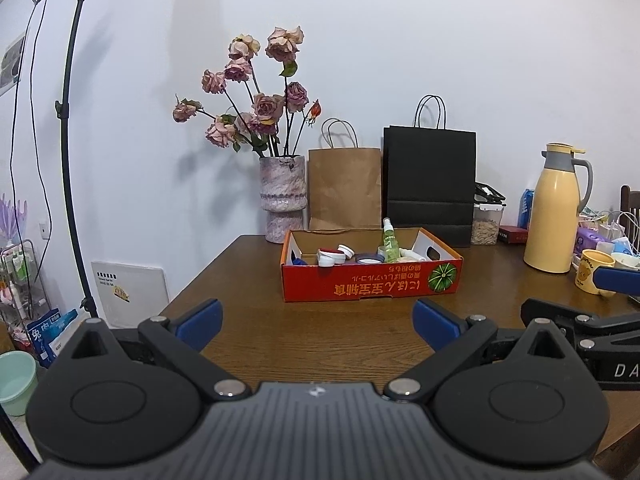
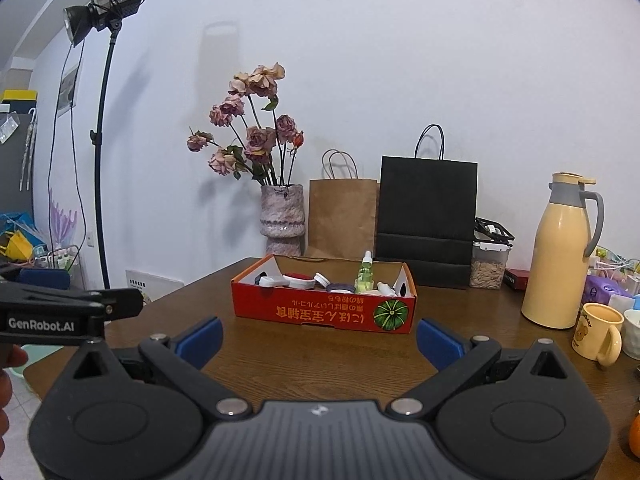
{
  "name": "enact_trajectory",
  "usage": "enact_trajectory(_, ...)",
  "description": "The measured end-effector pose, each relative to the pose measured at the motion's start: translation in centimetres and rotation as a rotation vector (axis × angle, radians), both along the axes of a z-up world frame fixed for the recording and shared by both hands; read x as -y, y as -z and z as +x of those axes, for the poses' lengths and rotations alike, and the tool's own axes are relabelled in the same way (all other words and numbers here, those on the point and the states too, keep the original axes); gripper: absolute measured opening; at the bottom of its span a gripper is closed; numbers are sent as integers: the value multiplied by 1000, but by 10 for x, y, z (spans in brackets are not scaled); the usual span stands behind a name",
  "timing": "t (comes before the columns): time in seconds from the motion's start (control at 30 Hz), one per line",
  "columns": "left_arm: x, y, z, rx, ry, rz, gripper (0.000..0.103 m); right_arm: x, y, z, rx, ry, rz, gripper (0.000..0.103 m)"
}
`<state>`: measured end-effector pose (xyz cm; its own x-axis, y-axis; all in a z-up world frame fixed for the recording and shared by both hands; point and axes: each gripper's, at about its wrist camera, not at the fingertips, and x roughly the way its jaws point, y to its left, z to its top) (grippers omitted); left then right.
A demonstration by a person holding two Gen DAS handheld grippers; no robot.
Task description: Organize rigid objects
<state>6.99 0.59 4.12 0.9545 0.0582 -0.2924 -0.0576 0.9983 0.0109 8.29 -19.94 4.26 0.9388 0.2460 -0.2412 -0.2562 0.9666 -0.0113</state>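
Note:
A red cardboard box [image 1: 370, 284] [image 2: 320, 312] with a pumpkin picture rests on the wooden table [image 1: 312, 336] [image 2: 312, 356]. Inside it stand a green spray bottle [image 1: 390, 242] [image 2: 365, 274], a red-and-white jar [image 1: 331, 257] [image 2: 299, 281], a white cap [image 1: 345, 250] [image 2: 322, 279] and a dark round tin [image 1: 369, 259] [image 2: 340, 288]. My left gripper [image 1: 318, 322] hangs open over the near table, short of the box, with nothing between its blue pads. My right gripper [image 2: 319, 338] is open too, just in front of the box and holding nothing. In each view the other gripper shows at the edge.
Behind the box stand a vase of dried roses [image 1: 283, 196] [image 2: 282, 216], a brown paper bag [image 1: 344, 188] [image 2: 343, 218] and a black bag [image 1: 430, 184] [image 2: 427, 216]. A yellow thermos [image 1: 554, 216] [image 2: 560, 256], a yellow mug [image 2: 596, 334], a food jar [image 2: 489, 262] and clutter fill the right. A light stand [image 1: 70, 152] rises left.

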Motion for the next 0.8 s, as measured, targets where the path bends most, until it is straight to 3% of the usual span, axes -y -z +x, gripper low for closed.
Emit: enact_trajectory(0.8,0,0,-3,1,-1,-2,103,-1,-1,-3,2,-1,-1,103)
